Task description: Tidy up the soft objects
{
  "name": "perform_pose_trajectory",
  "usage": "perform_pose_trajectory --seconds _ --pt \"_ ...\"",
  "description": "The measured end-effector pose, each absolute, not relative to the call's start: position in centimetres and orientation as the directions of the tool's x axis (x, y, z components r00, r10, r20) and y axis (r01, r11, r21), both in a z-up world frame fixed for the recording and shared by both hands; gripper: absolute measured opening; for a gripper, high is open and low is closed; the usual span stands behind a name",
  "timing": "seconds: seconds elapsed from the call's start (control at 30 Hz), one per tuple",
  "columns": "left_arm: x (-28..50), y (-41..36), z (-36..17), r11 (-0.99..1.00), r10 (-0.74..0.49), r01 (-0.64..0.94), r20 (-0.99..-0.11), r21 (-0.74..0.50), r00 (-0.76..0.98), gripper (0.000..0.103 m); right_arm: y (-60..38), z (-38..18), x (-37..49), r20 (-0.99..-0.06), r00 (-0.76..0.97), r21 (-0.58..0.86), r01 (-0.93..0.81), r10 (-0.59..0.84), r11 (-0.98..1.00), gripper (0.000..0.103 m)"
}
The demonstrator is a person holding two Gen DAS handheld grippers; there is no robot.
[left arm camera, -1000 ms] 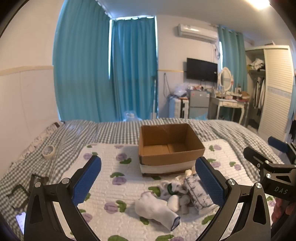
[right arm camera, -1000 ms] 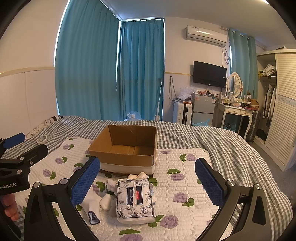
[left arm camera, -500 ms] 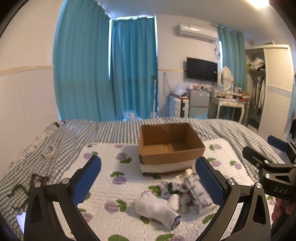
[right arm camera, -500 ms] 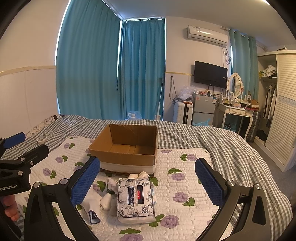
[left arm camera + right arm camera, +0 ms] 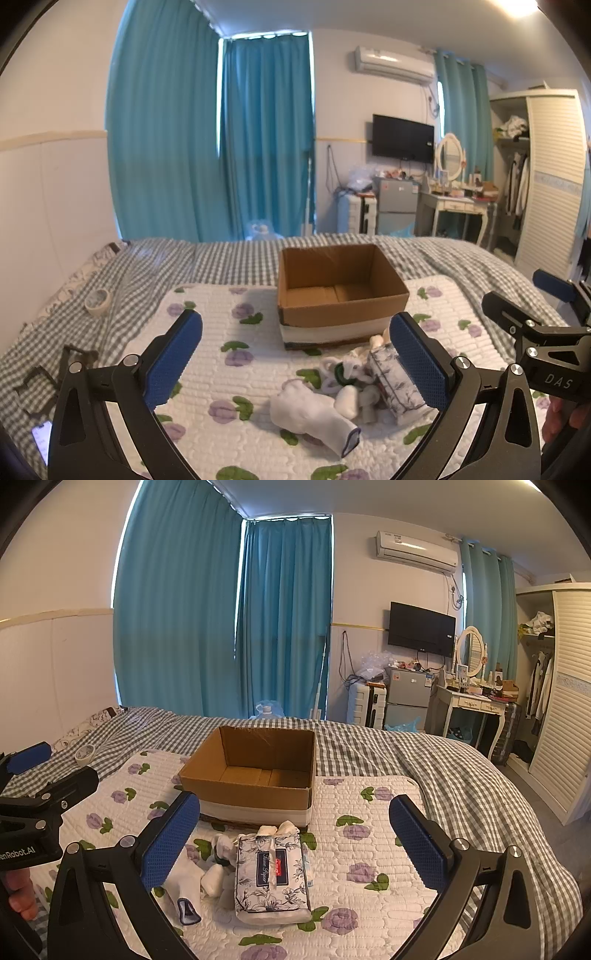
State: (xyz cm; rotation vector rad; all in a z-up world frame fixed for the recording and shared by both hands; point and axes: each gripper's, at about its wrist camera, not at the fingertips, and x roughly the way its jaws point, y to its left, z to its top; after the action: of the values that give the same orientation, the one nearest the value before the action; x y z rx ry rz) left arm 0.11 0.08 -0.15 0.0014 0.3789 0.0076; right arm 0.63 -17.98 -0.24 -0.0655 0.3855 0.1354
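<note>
An open, empty cardboard box (image 5: 341, 293) (image 5: 255, 775) stands on a floral quilt (image 5: 221, 332) on the bed. In front of it lies a pile of soft things: a white sock (image 5: 314, 417) (image 5: 184, 886), a floral tissue pack (image 5: 271, 878) (image 5: 391, 384), and small white and green plush pieces (image 5: 345, 373). My left gripper (image 5: 295, 354) is open and empty, held above the pile's near left. My right gripper (image 5: 295, 838) is open and empty, above the tissue pack. Each gripper shows at the edge of the other's view.
A roll of tape (image 5: 98, 302) lies on the checked bedspread at the left. A phone (image 5: 42, 439) and a black frame (image 5: 55, 369) lie near the bed's left edge. A dresser (image 5: 472, 705), fridge (image 5: 408, 694) and wardrobe (image 5: 561, 709) stand beyond the bed.
</note>
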Motion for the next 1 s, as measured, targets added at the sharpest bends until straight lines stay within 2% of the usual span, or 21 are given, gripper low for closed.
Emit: perform_pose_trajectory --seconds 0.27,0.47,0.6,0.77,0.9,1.0 --pt "0.5 0.4 -1.1 1.000 0.016 -0.015 -0.404 0.005 0.915 0.103 -17.1 -1.4 1.6 -0.442 0.887 -0.041 -0.165 0.130 0.985 0.103" --pt "2.1 1.2 -4.1 0.999 0.035 -0.031 -0.499 0.017 0.866 0.103 -16.0 -5.3 4.3 -0.582 0.802 -0.038 -0.193 0.135 0.981 0.103" --pt "3.8 1.3 -7.1 0.998 0.055 -0.036 -0.596 0.044 0.801 0.103 -14.9 -9.2 6.5 -0.694 0.713 -0.076 -0.207 0.098 0.975 0.103" --pt "5.7 1.2 -10.4 1.000 0.024 -0.014 -0.690 0.021 0.723 0.103 -15.0 -12.2 8.6 -0.757 0.647 -0.044 -0.196 0.096 0.980 0.103" --pt "7.0 0.7 -12.2 1.000 0.003 0.012 -0.734 0.015 0.679 0.103 -14.9 -13.8 9.8 -0.791 0.605 -0.034 -0.194 0.093 0.980 0.103" --pt "7.8 0.4 -13.2 0.999 -0.026 0.035 -0.763 -0.004 0.645 0.103 -14.9 -14.4 10.6 -0.809 0.581 -0.029 -0.188 0.087 0.982 0.094"
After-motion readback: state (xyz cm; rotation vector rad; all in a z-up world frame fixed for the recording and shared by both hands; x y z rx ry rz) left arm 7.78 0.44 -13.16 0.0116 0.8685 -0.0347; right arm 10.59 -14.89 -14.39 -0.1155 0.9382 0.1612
